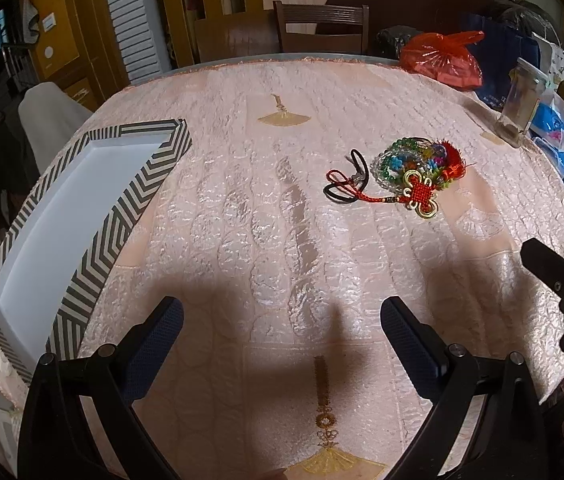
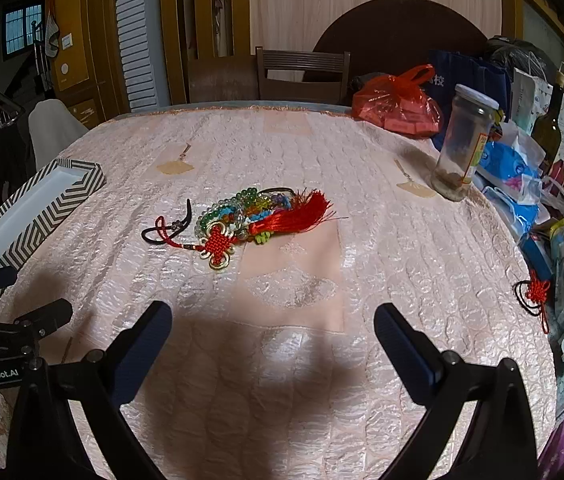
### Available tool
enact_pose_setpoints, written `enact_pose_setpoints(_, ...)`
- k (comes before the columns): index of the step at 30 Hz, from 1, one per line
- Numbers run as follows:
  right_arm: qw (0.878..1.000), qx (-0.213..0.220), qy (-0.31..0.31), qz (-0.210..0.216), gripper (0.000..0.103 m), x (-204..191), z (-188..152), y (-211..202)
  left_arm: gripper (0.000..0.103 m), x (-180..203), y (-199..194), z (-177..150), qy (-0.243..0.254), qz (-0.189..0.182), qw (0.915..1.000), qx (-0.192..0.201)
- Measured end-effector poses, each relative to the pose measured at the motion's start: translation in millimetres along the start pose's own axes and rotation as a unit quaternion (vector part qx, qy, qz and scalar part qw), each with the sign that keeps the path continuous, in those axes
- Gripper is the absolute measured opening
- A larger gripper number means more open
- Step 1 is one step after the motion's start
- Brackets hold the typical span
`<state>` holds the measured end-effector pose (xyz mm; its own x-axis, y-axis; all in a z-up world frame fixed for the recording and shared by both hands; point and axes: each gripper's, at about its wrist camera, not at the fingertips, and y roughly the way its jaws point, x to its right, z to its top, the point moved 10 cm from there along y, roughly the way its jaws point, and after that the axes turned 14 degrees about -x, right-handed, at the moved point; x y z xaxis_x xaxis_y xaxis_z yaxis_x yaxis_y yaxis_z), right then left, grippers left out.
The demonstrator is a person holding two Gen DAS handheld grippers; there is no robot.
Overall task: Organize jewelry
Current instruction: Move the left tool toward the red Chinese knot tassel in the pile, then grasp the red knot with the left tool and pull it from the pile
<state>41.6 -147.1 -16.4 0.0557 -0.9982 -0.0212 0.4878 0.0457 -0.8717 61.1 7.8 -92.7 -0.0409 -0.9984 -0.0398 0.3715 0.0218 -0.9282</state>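
Note:
A pile of jewelry (image 1: 413,172) (image 2: 250,220) lies on the pink tablecloth: coloured bead bracelets, a red knot charm with gold trim (image 1: 421,197) (image 2: 218,246), a red tassel (image 2: 301,216) and a black cord loop. A striped tray with a white inside (image 1: 70,216) (image 2: 30,208) sits at the table's left edge and holds nothing. My left gripper (image 1: 282,322) hovers open over the near cloth, well short of the pile. My right gripper (image 2: 273,326) is open too, nearer the front edge with the pile ahead of it.
Clutter lines the right side: a glass jar (image 2: 463,144), a red plastic bag (image 2: 397,104), blue packets, a dark bottle (image 2: 551,120). A second small red knot charm (image 2: 535,294) lies near the right edge. A wooden chair (image 2: 301,74) stands behind the table.

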Motion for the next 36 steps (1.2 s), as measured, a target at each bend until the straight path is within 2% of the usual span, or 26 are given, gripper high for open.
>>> enact_pose_setpoints(6, 1.000, -0.004, 0.007, -0.006, 0.103, 5, 0, 1, 0.103, 5, 9, 8, 0.022, -0.013, 0.9996, 0.015)
enact_pose_setpoints(15, 0.999, -0.010, 0.028, -0.025, 0.103, 19, -2, 5, 0.103, 30, 20, 37, 0.065, -0.066, 0.9951, 0.035)
enact_pose_setpoints(17, 0.999, -0.017, 0.037, -0.031, 0.103, 25, -4, 8, 0.103, 41, 30, 45, 0.092, -0.074, 0.9928, 0.019)
enact_pose_setpoints(23, 0.998, -0.020, 0.052, -0.043, 0.103, 37, -6, 9, 0.103, 73, 47, 67, 0.131, -0.125, 0.9835, 0.006)
enact_pose_setpoints(27, 0.996, -0.020, 0.062, -0.058, 0.103, 46, -7, 10, 0.103, 114, 45, 79, 0.186, -0.132, 0.9735, 0.018)
enact_pose_setpoints(29, 0.995, -0.020, 0.072, -0.063, 0.103, 53, -6, 10, 0.102, 124, 48, 85, 0.191, -0.132, 0.9724, 0.017)
enact_pose_setpoints(31, 0.994, -0.023, 0.083, -0.065, 0.103, 60, -7, 12, 0.097, 129, 55, 92, 0.189, -0.129, 0.9734, 0.012)
enact_pose_setpoints(33, 0.993, -0.027, 0.093, -0.063, 0.103, 65, -8, 13, 0.084, 127, 66, 95, 0.174, -0.127, 0.9766, -0.004)
enact_pose_setpoints(36, 0.993, -0.027, 0.095, -0.063, 0.103, 67, -9, 13, 0.080, 127, 78, 94, 0.163, -0.129, 0.9779, -0.022)
